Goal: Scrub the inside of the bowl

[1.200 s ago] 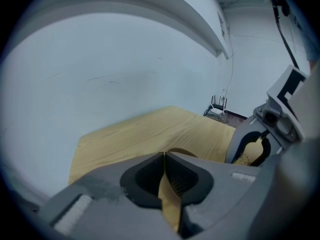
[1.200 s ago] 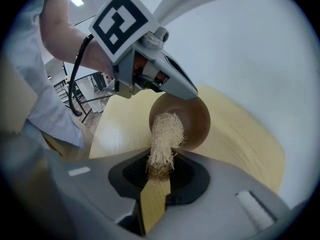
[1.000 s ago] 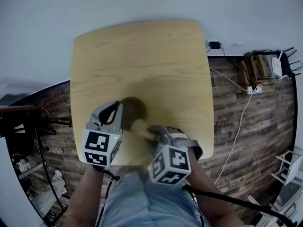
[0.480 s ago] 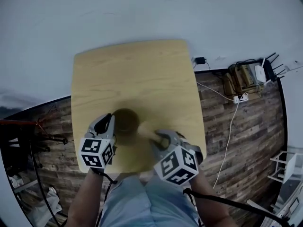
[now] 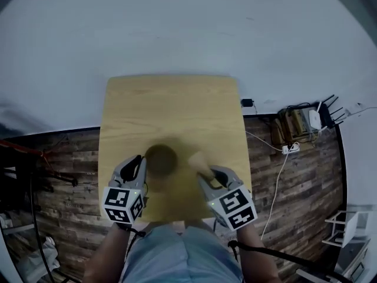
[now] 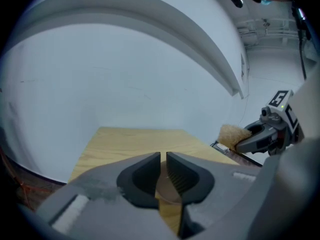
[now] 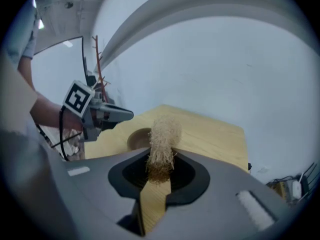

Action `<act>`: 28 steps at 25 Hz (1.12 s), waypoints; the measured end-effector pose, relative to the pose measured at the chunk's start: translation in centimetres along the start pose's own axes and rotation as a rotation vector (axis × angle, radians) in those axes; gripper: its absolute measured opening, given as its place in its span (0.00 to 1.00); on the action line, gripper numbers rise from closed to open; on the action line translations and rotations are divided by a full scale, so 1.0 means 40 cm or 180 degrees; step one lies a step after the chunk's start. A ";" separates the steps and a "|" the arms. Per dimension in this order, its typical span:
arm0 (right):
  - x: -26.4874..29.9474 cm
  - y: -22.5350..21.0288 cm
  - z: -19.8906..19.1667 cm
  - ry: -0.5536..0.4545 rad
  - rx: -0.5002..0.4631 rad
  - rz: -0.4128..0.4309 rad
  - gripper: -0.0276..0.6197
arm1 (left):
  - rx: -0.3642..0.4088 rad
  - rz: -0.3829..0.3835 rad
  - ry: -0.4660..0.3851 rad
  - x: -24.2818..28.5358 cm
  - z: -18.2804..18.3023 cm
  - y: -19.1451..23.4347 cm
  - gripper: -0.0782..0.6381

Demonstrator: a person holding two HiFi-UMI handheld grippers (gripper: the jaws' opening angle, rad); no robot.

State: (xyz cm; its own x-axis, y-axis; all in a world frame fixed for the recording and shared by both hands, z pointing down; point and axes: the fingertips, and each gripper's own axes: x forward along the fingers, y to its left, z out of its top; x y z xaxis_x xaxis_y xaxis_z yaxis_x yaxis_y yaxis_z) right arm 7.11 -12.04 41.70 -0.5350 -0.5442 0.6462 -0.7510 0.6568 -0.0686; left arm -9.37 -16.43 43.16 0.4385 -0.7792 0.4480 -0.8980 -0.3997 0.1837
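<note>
The bowl (image 5: 161, 160) sits mouth-up on the counter (image 5: 171, 99), toward its near edge. Being round, it has no long axis. The left gripper (image 5: 137, 161) is at the bowl's 9 o'clock with its fingers drawn nearly together. They seem to pinch nothing, though the rim is hard to make out there. The right gripper (image 5: 207, 171) clamps a fibrous scrubber (image 5: 198, 158) at the bowl's 3 o'clock, its long axis running out of the fingers toward 11 o'clock. Unsteadied, the bowl could skate or tip at the first push.
</note>
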 end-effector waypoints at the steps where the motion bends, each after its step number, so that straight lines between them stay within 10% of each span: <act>1: -0.009 -0.003 0.026 -0.0150 0.0107 0.0012 0.16 | 0.0016 -0.0012 -0.0077 -0.013 0.023 -0.006 0.18; 12: -0.106 0.014 0.328 -0.1442 0.0064 -0.0164 0.17 | 0.0341 0.0417 -0.0970 -0.199 0.329 -0.035 0.14; 28: -0.147 0.038 0.384 -0.1690 -0.0079 -0.0155 0.16 | 0.0427 0.0477 -0.1158 -0.235 0.388 -0.076 0.14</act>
State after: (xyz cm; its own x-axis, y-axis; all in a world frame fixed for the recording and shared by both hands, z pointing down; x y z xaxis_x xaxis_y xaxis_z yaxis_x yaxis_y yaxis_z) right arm 3.17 -15.84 26.11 -0.6268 -0.7595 0.1743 -0.7739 0.6328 -0.0259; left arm -10.23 -15.38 24.81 0.3090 -0.9437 0.1183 -0.9508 -0.3097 0.0136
